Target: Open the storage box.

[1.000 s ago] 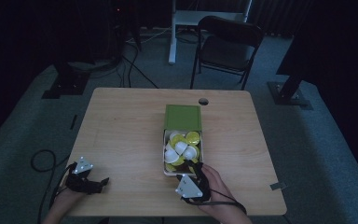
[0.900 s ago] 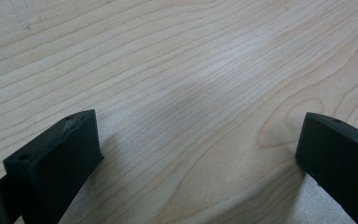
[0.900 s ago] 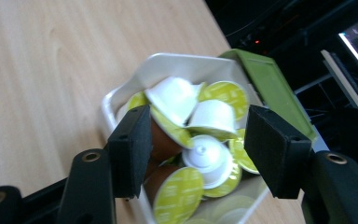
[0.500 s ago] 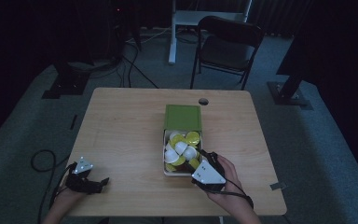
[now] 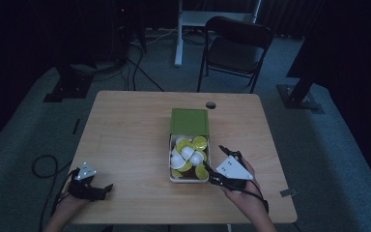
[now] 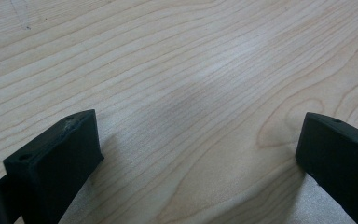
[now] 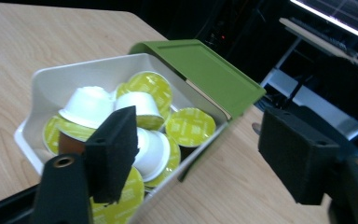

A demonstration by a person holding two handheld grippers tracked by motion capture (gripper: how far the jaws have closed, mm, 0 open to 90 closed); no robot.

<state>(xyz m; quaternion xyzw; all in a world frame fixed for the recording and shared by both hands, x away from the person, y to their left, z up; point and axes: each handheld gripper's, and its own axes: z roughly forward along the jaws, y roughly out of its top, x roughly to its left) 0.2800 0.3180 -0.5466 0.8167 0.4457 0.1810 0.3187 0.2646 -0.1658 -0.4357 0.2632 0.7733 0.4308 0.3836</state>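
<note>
Where the pale wood surface point(image 5: 125, 140) meets its near edge, the left gripper point(image 5: 92, 189) rests at the corner with fingers spread wide on nothing, open board all around it. The right gripper point(image 5: 222, 166), fingers also wide and empty, sits just beside the white box point(image 5: 171, 166), one finger over its rim. The box holds yellow-lidded and white capsules point(image 7: 140, 126), its green lid point(image 5: 189, 121) lying behind; beyond stand a chair point(image 5: 236, 46) and dark carpet.

open white box point(image 5: 173, 177) of yellow-lidded white capsules point(image 7: 142, 109), green lid point(image 5: 189, 121) slid back.
</note>
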